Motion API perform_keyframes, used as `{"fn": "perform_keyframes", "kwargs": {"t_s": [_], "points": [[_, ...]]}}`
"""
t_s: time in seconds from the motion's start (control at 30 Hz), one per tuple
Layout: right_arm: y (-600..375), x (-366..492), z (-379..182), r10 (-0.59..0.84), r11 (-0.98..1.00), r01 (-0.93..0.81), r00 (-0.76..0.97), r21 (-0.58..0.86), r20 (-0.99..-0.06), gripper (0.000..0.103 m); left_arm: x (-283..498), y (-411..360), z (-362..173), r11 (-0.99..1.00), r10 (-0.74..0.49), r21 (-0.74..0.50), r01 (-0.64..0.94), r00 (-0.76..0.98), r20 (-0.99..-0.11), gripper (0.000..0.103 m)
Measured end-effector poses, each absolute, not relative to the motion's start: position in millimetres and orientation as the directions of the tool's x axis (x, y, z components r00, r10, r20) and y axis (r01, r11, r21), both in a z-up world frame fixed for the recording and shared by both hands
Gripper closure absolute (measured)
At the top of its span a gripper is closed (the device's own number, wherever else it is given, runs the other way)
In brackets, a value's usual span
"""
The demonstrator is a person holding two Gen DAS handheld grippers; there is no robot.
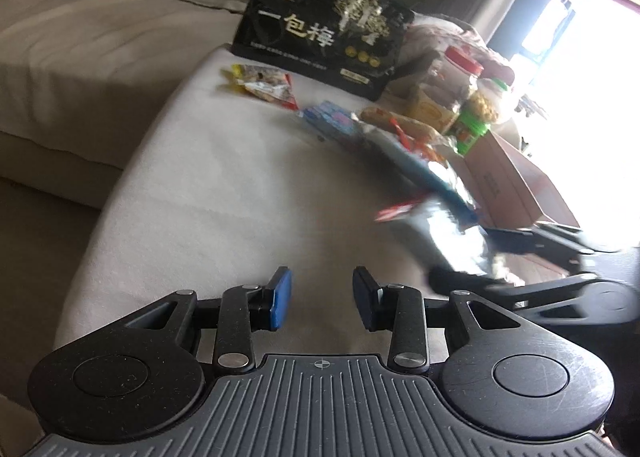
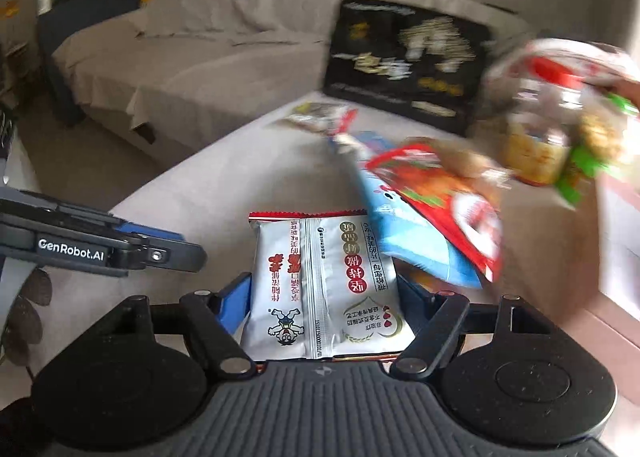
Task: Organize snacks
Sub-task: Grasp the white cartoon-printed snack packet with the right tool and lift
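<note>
Held packet: a silver-white snack packet (image 2: pixel 326 285) sits back side up between the fingers of the right gripper (image 2: pixel 326 297), just above the pale cloth surface (image 1: pixel 224 193)
Right gripper: closed on the packet's two side edges, deep in the jaws, near the palm
Left gripper: the left gripper (image 1: pixel 322 299) is part open with nothing between its blue pads (image 1: pixel 280 297), low over bare cloth, just left of the packet
Other snacks: a blue packet (image 2: pixel 404 229) and a red packet (image 2: pixel 452 197) overlap just beyond the held one; a small mixed packet (image 1: pixel 264 85) lies farther back; jars (image 1: pixel 464 69) stand to the right beside a cardboard box (image 1: pixel 516 181)
Backdrop: a large black bag (image 1: pixel 324 25) leans at the far edge against the sofa (image 1: pixel 80 17)
Step in hand: probably carrying the packet to a grouped spot
Doing it well: keep the squeeze light so the contents are not crushed, hold the packet level, clear the overlapping pile, and set it flat before letting go
Risk: slippery foil may slide out
</note>
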State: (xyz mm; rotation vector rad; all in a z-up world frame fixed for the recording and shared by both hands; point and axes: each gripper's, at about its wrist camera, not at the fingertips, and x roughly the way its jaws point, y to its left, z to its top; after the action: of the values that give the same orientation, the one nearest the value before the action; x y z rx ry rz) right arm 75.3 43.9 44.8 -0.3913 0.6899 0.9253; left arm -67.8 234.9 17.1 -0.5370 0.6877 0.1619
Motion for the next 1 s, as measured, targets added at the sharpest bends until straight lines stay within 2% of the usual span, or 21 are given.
{"fn": "perform_keyframes", "kwargs": {"t_s": [0.3, 0.5, 0.57, 0.67, 1.0], "points": [[-66, 105, 45, 0.367, 0.823, -0.566, 0.604, -0.057, -0.708, 0.027, -45, 199, 16, 0.885, -0.125, -0.418, -0.207, 0.757, -0.641, 0.064], [-75, 118, 15, 0.238, 0.858, -0.486, 0.662, -0.166, -0.711, 0.027, -36, 177, 15, 0.904, -0.150, -0.396, -0.161, 0.748, -0.647, 0.064], [-69, 111, 10, 0.223, 0.854, -0.476, 0.700, -0.210, -0.678, 0.027, -36, 177, 15, 0.905, -0.147, -0.394, -0.163, 0.748, -0.647, 0.064], [-57, 103, 8, 0.238, 0.832, -0.500, 0.714, -0.241, -0.658, 0.027, -35, 178, 14, 0.899, -0.149, -0.404, -0.169, 0.749, -0.645, 0.065], [-19, 71, 10, 0.422, 0.728, -0.675, 0.577, -0.118, -0.699, 0.027, -36, 179, 14, 0.899, -0.143, -0.403, -0.174, 0.752, -0.644, 0.065]]}}
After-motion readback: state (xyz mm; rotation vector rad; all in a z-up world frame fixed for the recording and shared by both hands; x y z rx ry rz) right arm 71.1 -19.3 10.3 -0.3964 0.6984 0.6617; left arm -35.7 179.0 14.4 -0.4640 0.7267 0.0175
